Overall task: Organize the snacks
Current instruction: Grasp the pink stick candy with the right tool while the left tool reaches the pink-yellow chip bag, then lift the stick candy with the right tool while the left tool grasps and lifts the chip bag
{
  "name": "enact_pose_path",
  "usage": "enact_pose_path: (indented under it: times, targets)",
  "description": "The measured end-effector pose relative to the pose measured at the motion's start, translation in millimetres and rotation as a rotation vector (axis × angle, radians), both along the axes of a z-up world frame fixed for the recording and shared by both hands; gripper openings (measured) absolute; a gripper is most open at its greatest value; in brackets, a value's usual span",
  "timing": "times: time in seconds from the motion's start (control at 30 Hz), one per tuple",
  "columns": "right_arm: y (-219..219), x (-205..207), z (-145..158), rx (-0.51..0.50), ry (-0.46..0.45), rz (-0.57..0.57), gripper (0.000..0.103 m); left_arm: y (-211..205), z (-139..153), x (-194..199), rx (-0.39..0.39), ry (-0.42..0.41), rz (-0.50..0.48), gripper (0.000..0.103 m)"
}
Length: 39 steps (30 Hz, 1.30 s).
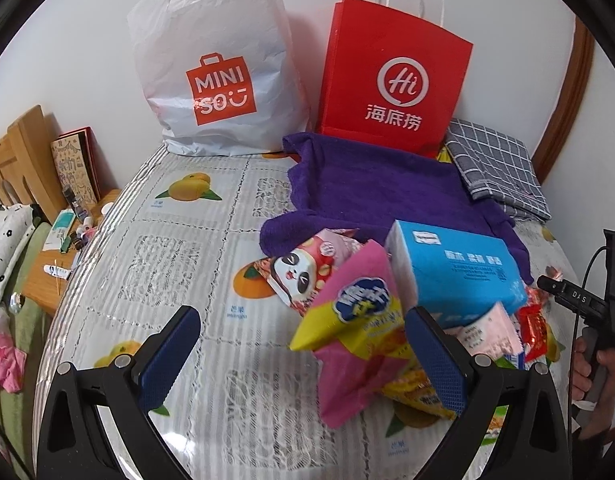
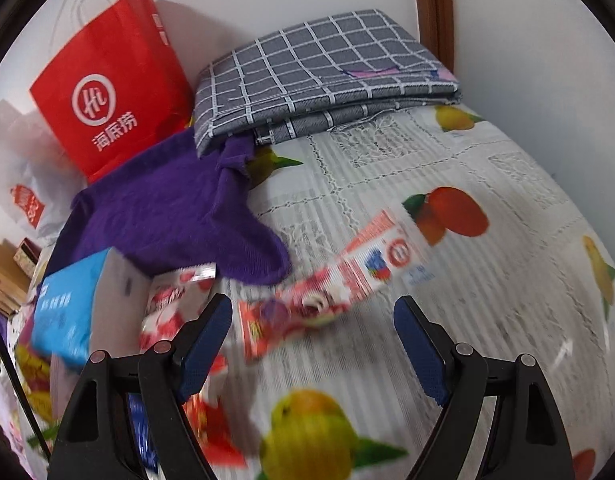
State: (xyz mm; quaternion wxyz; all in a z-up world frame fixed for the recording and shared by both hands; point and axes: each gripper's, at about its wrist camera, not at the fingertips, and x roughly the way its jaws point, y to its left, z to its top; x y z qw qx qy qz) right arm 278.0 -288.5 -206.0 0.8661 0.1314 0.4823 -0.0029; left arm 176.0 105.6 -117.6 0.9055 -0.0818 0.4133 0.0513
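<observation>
Leaning on wall at far left: white bag (image 1: 211, 80); beside it, red bag (image 1: 395, 76). Spread before red bag: purple towel (image 1: 383, 188), its corner tucked under grey checked cloth (image 1: 499, 168). Heaped on towel's near edge: snacks — panda pack (image 1: 303, 272), pink-yellow pack (image 1: 359, 328), blue box (image 1: 455, 268). Left gripper (image 1: 303, 356) jaws wide apart, pink-yellow pack between, unpressed. Right gripper (image 2: 313, 344) jaws apart, empty, red-white pack (image 2: 331, 280) just beyond, blurred.

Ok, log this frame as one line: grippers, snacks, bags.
left gripper: open, at pink-yellow packet | right gripper: open, empty, over red-white packet | snack pile beside blue box | red bag, white bag upright at wall
</observation>
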Motion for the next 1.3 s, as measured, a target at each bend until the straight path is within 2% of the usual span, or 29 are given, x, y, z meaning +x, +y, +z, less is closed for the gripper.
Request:
enact_pose_path:
  times: [0.07, 0.1, 0.17, 0.2, 0.3, 0.57, 0.73, 0.87, 1.03, 1.1, 1.2, 1.3]
  targets:
    - [2, 6, -4, -0.003, 0.008, 0.009, 0.064, 4, -2, 4, -0.003, 0.001, 0.008, 0.102]
    - [5, 9, -6, -0.018, 0.021, 0.020, 0.052, 6, -3, 5, -0.007, 0.002, 0.011, 0.102]
    - [7, 9, -6, -0.036, 0.007, 0.035, 0.046, 10, -5, 7, -0.020, 0.006, 0.017, 0.102]
    - [9, 6, -5, -0.047, -0.008, 0.043, 0.038, 11, -7, 7, -0.026, 0.009, 0.018, 0.102]
    - [10, -2, 2, -0.048, -0.034, 0.063, 0.025, 14, -10, 5, -0.029, 0.017, 0.018, 0.102]
    - [10, -40, 51, -0.099, -0.129, 0.103, 0.023, 22, -4, -20, -0.051, 0.008, 0.027, 0.102]
    - [21, -74, 71, -0.074, -0.142, 0.187, 0.023, 20, 3, -38, -0.044, 0.000, 0.027, 0.102]
    - [47, -102, 58, -0.105, -0.101, 0.290, 0.023, 16, 9, -53, -0.044, -0.004, 0.017, 0.102]
    - [71, -127, 26, -0.122, -0.016, 0.385, 0.024, 8, 20, -72, -0.024, -0.024, 0.009, 0.102]
    - [75, -132, 17, -0.155, 0.011, 0.369, 0.025, 4, 20, -77, -0.022, -0.023, 0.009, 0.102]
    - [76, -135, 7, -0.158, 0.028, 0.364, 0.036, -2, 16, -79, -0.025, -0.010, 0.007, 0.102]
    - [75, -142, 5, -0.163, -0.025, 0.345, 0.035, -9, 9, -76, -0.014, 0.008, 0.008, 0.102]
